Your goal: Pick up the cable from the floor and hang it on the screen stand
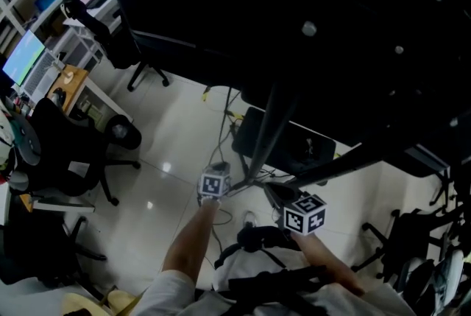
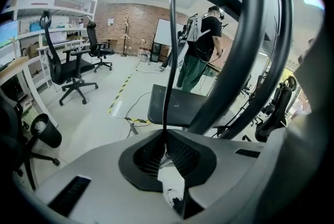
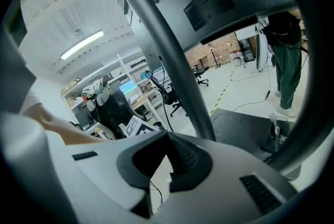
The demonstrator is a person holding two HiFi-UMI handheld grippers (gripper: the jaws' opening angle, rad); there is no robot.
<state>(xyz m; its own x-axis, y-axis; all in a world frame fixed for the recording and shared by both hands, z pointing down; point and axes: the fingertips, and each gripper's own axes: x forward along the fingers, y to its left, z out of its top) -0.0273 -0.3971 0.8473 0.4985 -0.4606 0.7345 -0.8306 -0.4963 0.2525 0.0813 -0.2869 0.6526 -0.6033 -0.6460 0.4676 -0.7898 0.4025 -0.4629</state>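
Observation:
A thin black cable (image 2: 168, 87) rises straight up out of my left gripper (image 2: 167, 147), whose ribbed pads are shut on it. In the head view that cable (image 1: 223, 132) runs over the pale floor from the left gripper (image 1: 218, 173) toward the screen stand. The stand's dark pole (image 1: 270, 127) slants down from the big black screen (image 1: 294, 20) to a flat black base plate (image 1: 294, 145). My right gripper (image 1: 278, 194) hangs just right of the left one, beside the pole (image 3: 172, 61). The right gripper (image 3: 168, 157) is shut, with nothing between its pads.
Black office chairs (image 1: 73, 152) stand at the left by a desk with a monitor (image 1: 23, 57); more chair bases (image 1: 412, 233) sit at the right. A person in green trousers (image 2: 195, 58) stands beyond the base plate (image 2: 175, 105). Yellow-black tape (image 2: 121, 93) marks the floor.

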